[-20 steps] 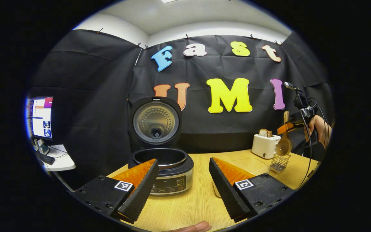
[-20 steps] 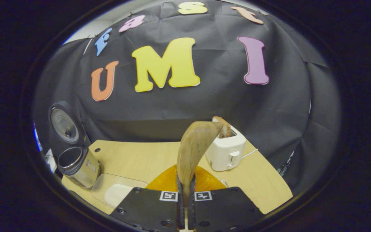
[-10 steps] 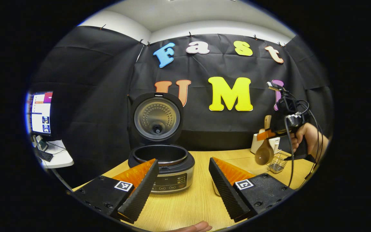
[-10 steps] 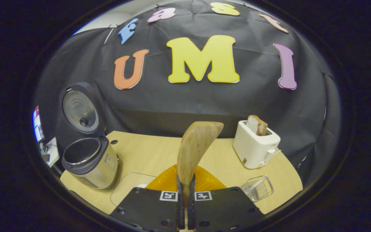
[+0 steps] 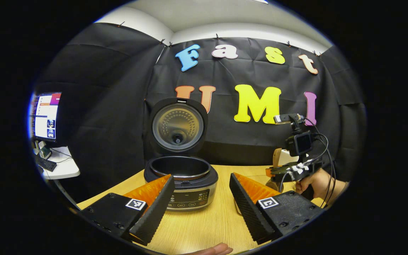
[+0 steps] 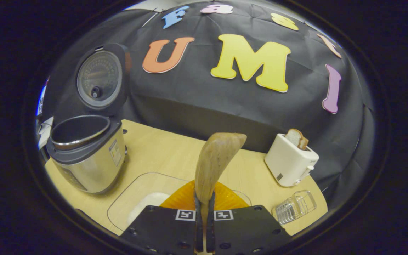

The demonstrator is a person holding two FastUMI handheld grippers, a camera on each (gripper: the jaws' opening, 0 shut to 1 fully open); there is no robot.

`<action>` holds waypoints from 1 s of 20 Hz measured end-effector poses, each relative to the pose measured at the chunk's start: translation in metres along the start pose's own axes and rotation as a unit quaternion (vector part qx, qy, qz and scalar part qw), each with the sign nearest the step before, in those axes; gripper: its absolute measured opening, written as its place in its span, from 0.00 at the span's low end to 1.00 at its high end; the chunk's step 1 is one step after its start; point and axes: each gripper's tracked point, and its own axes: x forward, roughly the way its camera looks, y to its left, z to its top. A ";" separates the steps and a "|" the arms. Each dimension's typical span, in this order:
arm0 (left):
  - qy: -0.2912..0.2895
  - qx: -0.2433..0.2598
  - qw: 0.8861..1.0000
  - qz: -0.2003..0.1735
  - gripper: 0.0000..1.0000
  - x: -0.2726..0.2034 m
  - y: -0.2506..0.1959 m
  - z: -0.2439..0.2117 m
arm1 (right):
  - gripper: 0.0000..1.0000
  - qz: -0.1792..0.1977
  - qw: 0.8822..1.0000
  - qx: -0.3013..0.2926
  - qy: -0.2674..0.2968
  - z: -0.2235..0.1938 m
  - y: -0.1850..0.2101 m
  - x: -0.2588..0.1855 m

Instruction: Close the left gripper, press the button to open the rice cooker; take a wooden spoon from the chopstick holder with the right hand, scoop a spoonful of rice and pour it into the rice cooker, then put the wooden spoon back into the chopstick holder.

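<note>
The table (image 6: 161,152) carries every item and is described first. The rice cooker (image 6: 83,156) stands toward the table's left edge in the right gripper view, with its lid (image 6: 99,79) raised upright and the inner pot (image 5: 179,166) exposed, so the opening step is judged complete. A clear container (image 6: 133,198) with a patch of white rice (image 6: 147,202) in it lies at the near edge, just beside the cooker. A white toaster (image 6: 290,163) holding a slice of bread is set toward the far right corner, and the wire chopstick holder (image 6: 294,209) stands at the near right edge, in front of the toaster.

The left gripper (image 5: 200,198) is held over the near edge, facing the cooker, with its fingers spread wide and nothing between them. The right gripper (image 6: 204,226) is pressed together on the handle of the wooden spoon (image 6: 214,159), whose bowl points up and forward above the container. In the left gripper view the right gripper is seen low beside the container, held by a hand (image 5: 313,180).

Scooping is judged to be the step in hand. Risks:
- Rice may be spilled on the table if the bowl is tilted during transfer.
- The spoon may rotate in the narrow pinch when it is pushed into the rice.
- The light container may be pushed along the table by the spoon.
- The cooker rim may be struck on approach.
</note>
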 end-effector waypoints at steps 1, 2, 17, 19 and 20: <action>0.001 -0.002 1.000 0.000 0.99 0.000 0.001 0.000 | 0.04 -0.009 1.000 -0.001 -0.005 0.000 0.001 -0.002; 0.002 -0.004 1.000 0.000 0.99 0.000 0.002 0.001 | 0.04 -0.011 1.000 0.005 -0.011 0.001 0.005 -0.004; 0.005 -0.017 1.000 -0.008 0.95 -0.004 0.002 0.002 | 0.04 0.034 0.968 0.248 -0.006 -0.010 0.019 -0.013; 0.005 -0.016 1.000 -0.008 0.95 -0.003 0.003 0.002 | 0.04 0.060 0.952 0.298 0.014 -0.012 0.018 -0.009; 0.005 -0.017 1.000 -0.009 0.95 -0.003 0.003 0.002 | 0.04 0.070 0.945 0.319 0.023 -0.012 0.016 -0.007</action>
